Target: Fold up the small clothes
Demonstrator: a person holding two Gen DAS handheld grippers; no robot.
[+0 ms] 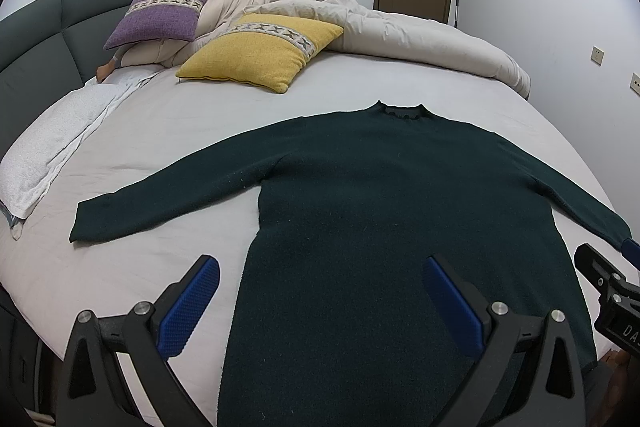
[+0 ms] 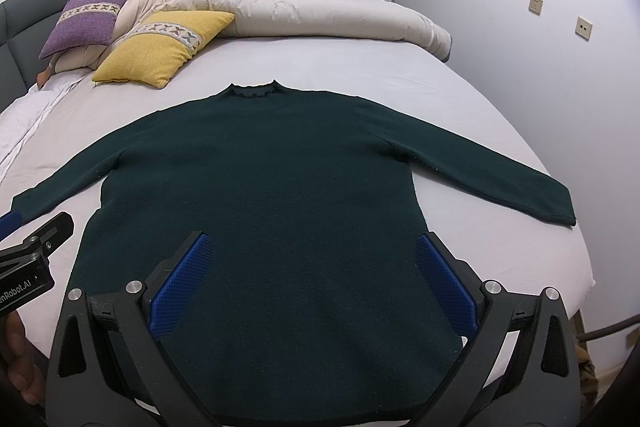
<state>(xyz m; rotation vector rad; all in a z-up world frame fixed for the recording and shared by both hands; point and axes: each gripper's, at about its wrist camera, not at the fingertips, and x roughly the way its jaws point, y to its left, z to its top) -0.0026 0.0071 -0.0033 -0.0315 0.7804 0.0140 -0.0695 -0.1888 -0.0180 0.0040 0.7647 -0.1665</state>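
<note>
where sweater [image 2: 256, 187] lies flat, bed [image 2: 400, 75]

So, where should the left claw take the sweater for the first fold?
Grip the left cuff. The sweater lies flat with that sleeve spread out on the sheet. Come from the outer left and pinch the cuff edge, probably easiest there.

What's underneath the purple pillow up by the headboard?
The purple pillow leans on the bunched beige duvet, with a white pillow beneath. Whatever lies further under is covered.
</note>
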